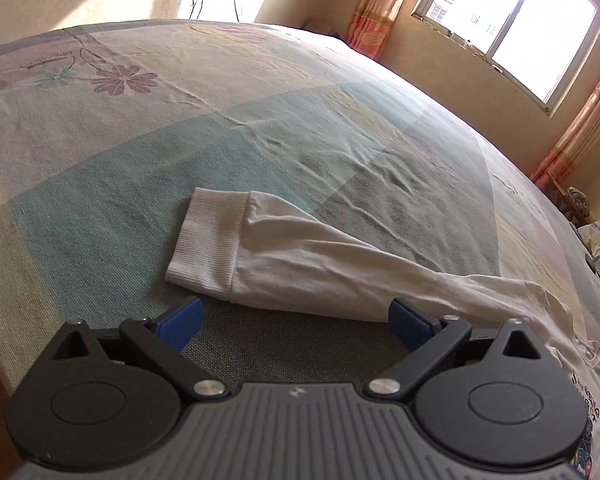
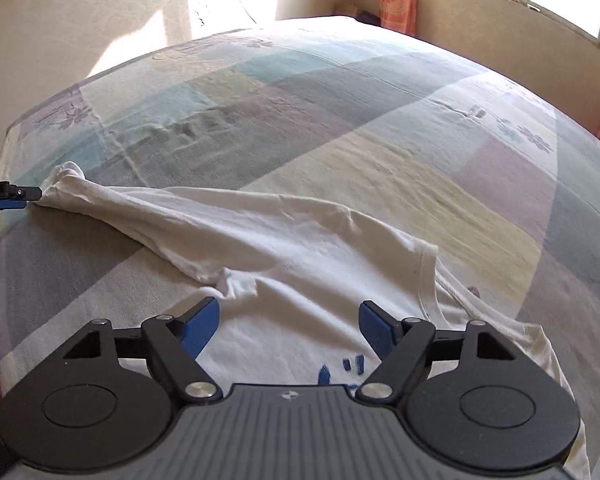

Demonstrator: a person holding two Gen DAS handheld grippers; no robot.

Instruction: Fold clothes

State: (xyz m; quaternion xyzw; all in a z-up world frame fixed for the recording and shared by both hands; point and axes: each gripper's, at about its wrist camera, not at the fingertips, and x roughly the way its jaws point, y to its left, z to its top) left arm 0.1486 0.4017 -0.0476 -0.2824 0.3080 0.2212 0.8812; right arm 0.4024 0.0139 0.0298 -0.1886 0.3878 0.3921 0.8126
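A white long-sleeved cotton shirt (image 2: 292,248) lay spread on the patchwork-sheeted bed (image 2: 380,128). Both the left gripper (image 1: 296,322) and right gripper (image 2: 290,326) hovered wide open, empty. Light, limp fabric; the ribbed cuff (image 1: 208,240) looked easiest to pinch.

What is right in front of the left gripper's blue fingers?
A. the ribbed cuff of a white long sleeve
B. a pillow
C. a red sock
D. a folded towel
A: in the left wrist view, the white ribbed cuff of the white long-sleeved shirt lies flat on the patchwork bedsheet, just ahead of the open left gripper.
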